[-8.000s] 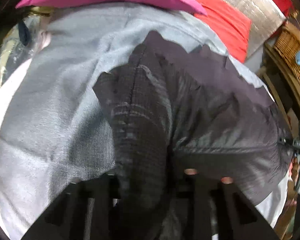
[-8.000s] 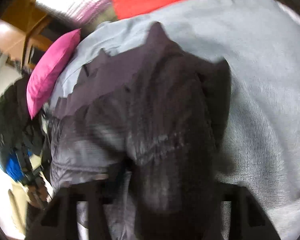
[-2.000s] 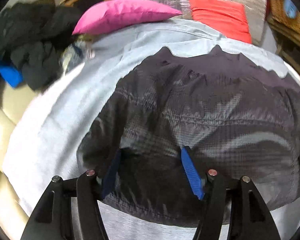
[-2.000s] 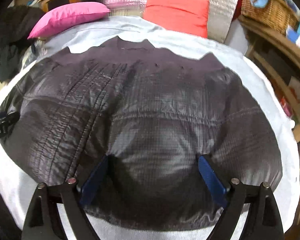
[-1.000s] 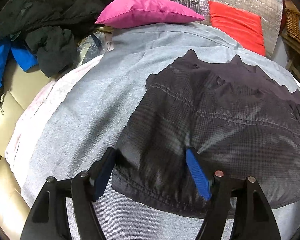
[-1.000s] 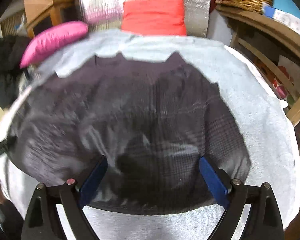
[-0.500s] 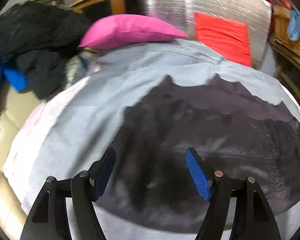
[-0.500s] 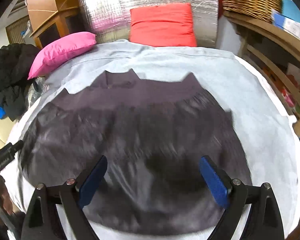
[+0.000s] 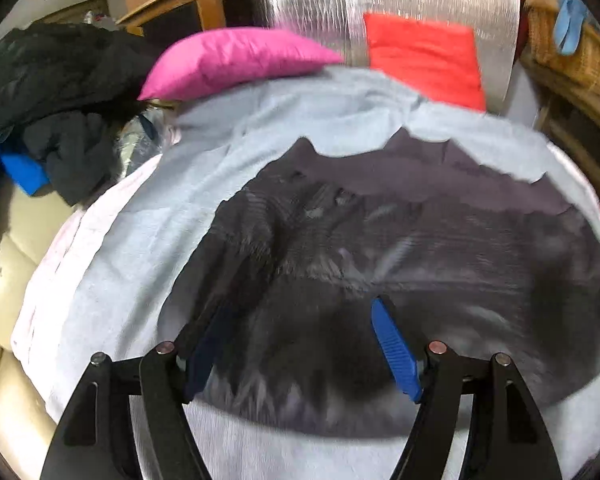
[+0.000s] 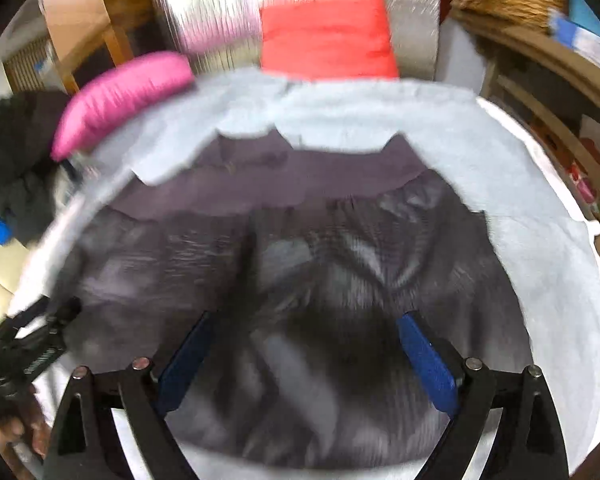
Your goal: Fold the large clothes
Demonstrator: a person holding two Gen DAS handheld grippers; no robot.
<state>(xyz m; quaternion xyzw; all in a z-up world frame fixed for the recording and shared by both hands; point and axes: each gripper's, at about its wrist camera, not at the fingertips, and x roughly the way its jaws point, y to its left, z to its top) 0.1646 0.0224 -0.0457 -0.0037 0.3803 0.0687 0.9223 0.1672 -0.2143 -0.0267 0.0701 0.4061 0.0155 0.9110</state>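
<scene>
Dark quilted jacket (image 9: 400, 248) flat on grey sheet (image 9: 148, 240), apparently folded; left gripper (image 9: 300, 344) and right gripper (image 10: 304, 352) spread wide above its near edge, holding nothing.

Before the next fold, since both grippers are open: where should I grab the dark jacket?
Probably the dark jacket at its near hem, from the near side: that edge lies flat on the grey sheet just ahead of the right gripper and left gripper.

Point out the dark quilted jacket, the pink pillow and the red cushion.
dark quilted jacket (image 9: 400, 240), left wrist view, middle of its back panel
pink pillow (image 9: 236, 60), left wrist view, its centre
red cushion (image 10: 326, 34), right wrist view, its face
</scene>
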